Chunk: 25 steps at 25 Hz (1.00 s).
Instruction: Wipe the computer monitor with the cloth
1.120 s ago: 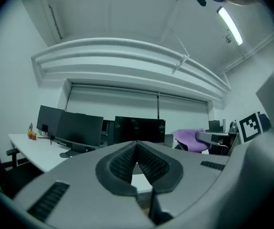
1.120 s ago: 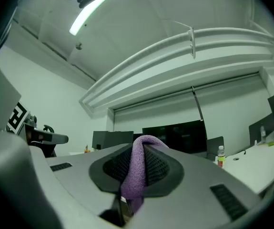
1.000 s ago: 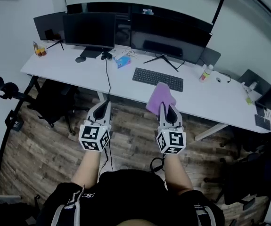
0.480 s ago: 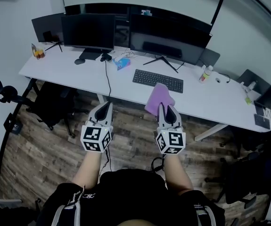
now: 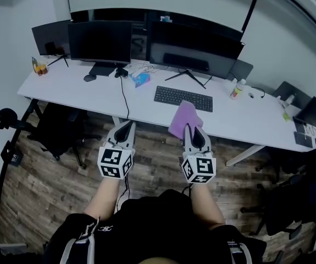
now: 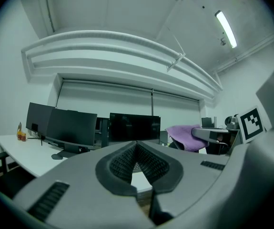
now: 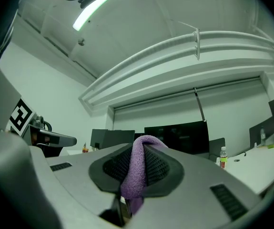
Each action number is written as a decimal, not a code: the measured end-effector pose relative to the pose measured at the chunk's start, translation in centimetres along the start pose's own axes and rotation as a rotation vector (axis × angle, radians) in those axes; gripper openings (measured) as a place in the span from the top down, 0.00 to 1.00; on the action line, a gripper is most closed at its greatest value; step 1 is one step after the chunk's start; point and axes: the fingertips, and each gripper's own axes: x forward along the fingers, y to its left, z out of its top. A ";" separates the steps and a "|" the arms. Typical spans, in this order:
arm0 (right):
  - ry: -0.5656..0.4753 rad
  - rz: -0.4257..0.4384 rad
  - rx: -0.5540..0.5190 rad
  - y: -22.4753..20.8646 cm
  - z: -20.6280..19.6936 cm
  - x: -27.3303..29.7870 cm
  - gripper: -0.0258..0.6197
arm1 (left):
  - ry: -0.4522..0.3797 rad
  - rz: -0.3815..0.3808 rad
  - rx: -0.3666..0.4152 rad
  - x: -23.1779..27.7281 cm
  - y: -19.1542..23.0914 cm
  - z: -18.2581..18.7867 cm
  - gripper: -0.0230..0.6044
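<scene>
Two dark monitors stand at the back of a long white desk (image 5: 256, 120): a smaller one (image 5: 99, 42) on the left and a wide one (image 5: 193, 45) in the middle. My right gripper (image 5: 191, 127) is shut on a purple cloth (image 5: 183, 119), which hangs over the desk's front edge below the keyboard. In the right gripper view the cloth (image 7: 137, 175) is pinched between the jaws, with the wide monitor (image 7: 177, 136) beyond. My left gripper (image 5: 126, 125) is shut and holds nothing; it hovers over the floor, short of the desk. The left gripper view shows both monitors (image 6: 134, 127) ahead.
A black keyboard (image 5: 183, 98) lies before the wide monitor. A blue box (image 5: 141, 80), a mouse (image 5: 89, 77), a white bottle (image 5: 235, 88) and small items sit on the desk. A third screen (image 5: 49, 37) is far left. Black chairs (image 5: 64, 128) stand under and right of the desk.
Both grippers and the cloth have edged slightly forward toward the desk; the view has shifted a little. Jaws unchanged.
</scene>
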 end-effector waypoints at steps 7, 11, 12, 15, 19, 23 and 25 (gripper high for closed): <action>-0.010 -0.026 0.014 -2.0 -0.9 2.4 0.84 | 0.012 -0.001 0.007 3.3 0.8 -0.5 0.95; -0.008 -0.012 0.031 -3.4 -2.2 5.5 0.84 | 0.024 0.000 0.007 6.4 1.4 -1.2 0.95; -0.008 -0.006 0.032 -3.8 -2.4 6.5 0.84 | 0.025 0.000 0.010 7.3 1.6 -1.2 0.95; -0.020 0.002 0.035 -5.3 -2.6 9.4 0.84 | 0.028 -0.006 0.027 10.2 1.9 -1.2 0.95; -0.028 0.012 0.043 -7.8 -3.2 13.4 0.84 | 0.034 0.002 0.027 15.3 2.9 -1.5 0.95; -0.016 0.025 0.072 -11.2 -3.8 18.1 0.84 | 0.047 0.011 0.026 20.8 3.6 -1.4 0.95; -0.015 0.036 0.076 -12.7 -3.8 20.6 0.84 | 0.048 0.025 0.027 23.5 4.1 -1.0 0.95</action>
